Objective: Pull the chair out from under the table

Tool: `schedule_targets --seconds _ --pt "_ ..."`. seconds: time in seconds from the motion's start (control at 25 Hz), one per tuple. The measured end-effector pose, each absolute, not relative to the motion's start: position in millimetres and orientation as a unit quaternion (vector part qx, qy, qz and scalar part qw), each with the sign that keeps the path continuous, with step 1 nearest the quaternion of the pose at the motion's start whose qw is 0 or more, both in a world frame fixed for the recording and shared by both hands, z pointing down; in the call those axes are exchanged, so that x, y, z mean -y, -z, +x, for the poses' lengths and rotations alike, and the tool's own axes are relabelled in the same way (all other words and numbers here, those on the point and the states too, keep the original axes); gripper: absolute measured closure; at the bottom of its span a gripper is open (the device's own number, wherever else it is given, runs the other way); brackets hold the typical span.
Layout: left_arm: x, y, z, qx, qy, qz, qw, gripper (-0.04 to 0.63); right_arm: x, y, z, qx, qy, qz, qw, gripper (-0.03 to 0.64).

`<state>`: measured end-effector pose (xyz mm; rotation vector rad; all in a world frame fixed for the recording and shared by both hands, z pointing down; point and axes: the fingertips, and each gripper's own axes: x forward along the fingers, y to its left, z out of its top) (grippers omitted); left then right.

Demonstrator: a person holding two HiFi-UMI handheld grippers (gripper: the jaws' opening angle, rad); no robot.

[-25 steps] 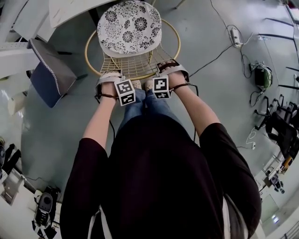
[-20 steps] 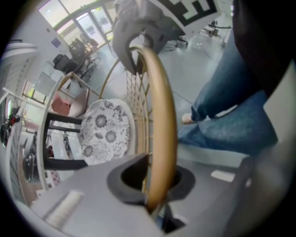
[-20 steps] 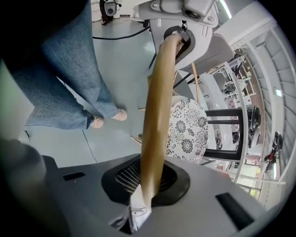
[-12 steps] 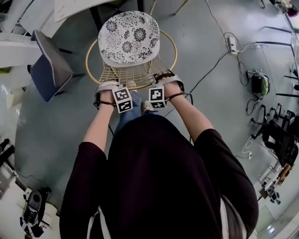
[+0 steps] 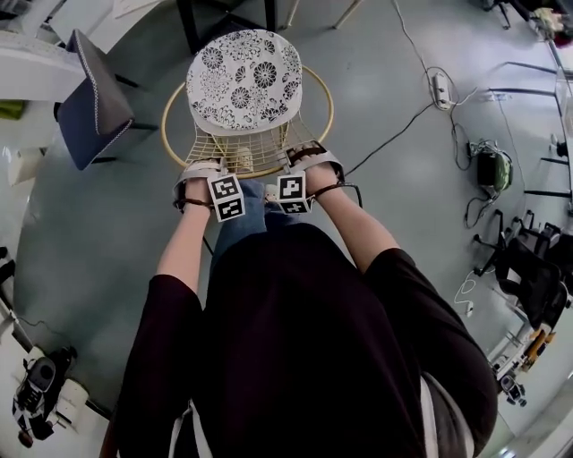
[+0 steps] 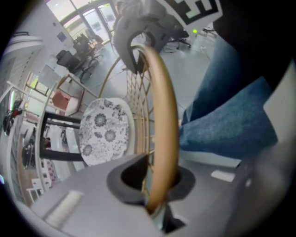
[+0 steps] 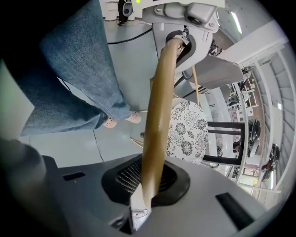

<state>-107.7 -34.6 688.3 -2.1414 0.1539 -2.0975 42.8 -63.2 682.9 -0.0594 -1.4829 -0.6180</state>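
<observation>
The chair has a round golden rim [image 5: 170,107], a wire back and a white cushion with black flowers [image 5: 243,79]. It stands on the grey floor in front of me, near the black table legs [image 5: 185,22] at the top of the head view. My left gripper [image 5: 201,172] is shut on the near left part of the rim [image 6: 162,115], which runs between the jaws. My right gripper [image 5: 311,159] is shut on the near right part of the rim [image 7: 158,106]. Each gripper view shows the other gripper clamped further along the hoop.
A chair with a blue cushion [image 5: 94,98] stands to the left by a white desk [image 5: 31,67]. A power strip [image 5: 441,87] and cables lie on the floor at the right, with dark equipment [image 5: 491,165] and office chair bases [image 5: 528,268] beyond. My jeans-clad legs [image 5: 246,219] are close behind the chair.
The chair and both grippers have come back toward me, away from the table. The white table top has slid out of the top of the head view. Both grips are unchanged.
</observation>
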Motion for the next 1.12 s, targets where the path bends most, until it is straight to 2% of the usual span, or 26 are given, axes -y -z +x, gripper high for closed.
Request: schedule_targets --seconds 0.36,1.12 --pt "28 -698 -115 -0.037 0.696 -0.715 0.058 0.558 52 -692 36 0.668 0.253 -0.033 0.699 0.578" --pt "59 -691 -136 0.017 0.685 -0.723 0.083 0.558 68 -688 16 0.67 0.175 -0.022 0.721 0.578"
